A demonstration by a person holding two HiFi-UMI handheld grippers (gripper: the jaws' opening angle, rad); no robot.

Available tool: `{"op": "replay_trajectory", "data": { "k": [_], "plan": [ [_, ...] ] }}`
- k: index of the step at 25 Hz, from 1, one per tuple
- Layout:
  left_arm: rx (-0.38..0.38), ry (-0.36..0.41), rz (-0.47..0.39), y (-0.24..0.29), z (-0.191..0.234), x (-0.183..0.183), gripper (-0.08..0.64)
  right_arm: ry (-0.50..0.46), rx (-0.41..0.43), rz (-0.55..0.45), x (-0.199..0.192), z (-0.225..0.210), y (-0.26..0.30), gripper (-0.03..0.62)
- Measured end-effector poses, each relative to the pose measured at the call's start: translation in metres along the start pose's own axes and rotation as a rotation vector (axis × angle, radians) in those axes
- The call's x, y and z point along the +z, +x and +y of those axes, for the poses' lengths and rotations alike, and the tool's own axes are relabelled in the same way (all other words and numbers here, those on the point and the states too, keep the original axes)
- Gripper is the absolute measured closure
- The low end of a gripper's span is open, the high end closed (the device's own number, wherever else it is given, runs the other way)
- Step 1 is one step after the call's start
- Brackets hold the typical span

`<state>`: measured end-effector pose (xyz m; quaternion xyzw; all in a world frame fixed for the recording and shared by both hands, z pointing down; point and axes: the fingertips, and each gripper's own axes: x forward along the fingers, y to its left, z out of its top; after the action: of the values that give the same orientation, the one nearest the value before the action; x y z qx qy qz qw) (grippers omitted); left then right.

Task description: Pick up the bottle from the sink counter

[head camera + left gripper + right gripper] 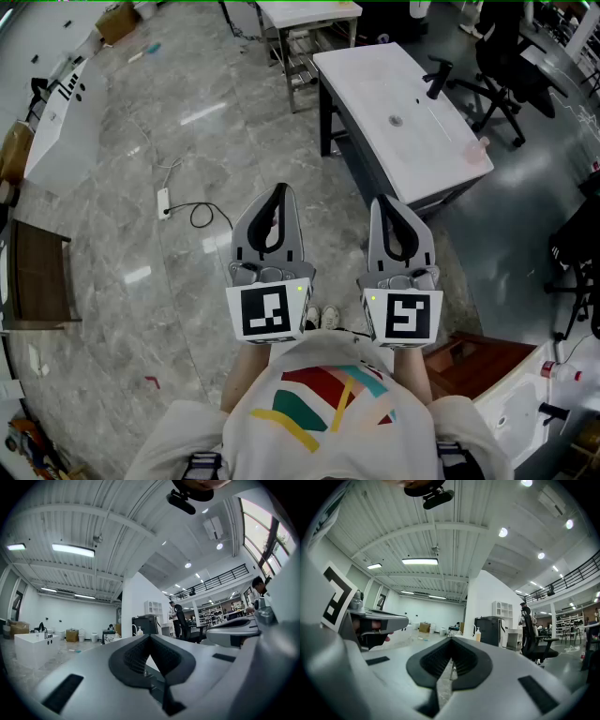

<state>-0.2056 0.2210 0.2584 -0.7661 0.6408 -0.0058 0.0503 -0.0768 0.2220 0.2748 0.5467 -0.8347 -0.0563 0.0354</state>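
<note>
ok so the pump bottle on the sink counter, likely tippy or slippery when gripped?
Probably tippy: the bottle stands upright, taller than wide, under a narrow pump head, so a high push may topple it. It looks like smooth plastic, so possibly slippery; grip the body, not the pump. Weight unclear: too small to see any fill level.

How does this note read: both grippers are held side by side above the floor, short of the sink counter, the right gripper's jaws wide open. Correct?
Not quite. The right gripper has its jaws shut with nothing between them, as the right gripper view shows. The rest is right: it and the left gripper are side by side above the floor, short of the sink counter.
</note>
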Motion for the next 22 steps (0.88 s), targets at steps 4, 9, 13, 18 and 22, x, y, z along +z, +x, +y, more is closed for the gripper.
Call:
{"op": "replay_trajectory", "data": {
  "k": [4,9,13,18,22],
  "plan": [
    [-0.011,-0.005,-0.003,0.001,-0.003,0.000,0.543,-0.027,0.004,-0.005,0.003,-0.001,-0.002,0.580],
    [-0.015,-0.015,-0.005,0.001,-0.010,0.001,0.543,-0.024,-0.016,-0.024,0.005,-0.006,-0.008,0.580],
    [-0.027,-0.025,0.002,0.003,-0.017,-0.003,0.543,-0.010,0.019,-0.018,0.002,-0.008,-0.013,0.580],
    [-0.034,-0.026,-0.004,0.000,-0.024,-0.007,0.543,0.020,0.042,-0.037,-0.003,-0.010,-0.017,0.580],
    [-0.018,-0.039,0.004,-0.002,-0.019,-0.012,0.543,0.022,0.059,-0.032,-0.008,-0.005,-0.017,0.580]
  ]
}}
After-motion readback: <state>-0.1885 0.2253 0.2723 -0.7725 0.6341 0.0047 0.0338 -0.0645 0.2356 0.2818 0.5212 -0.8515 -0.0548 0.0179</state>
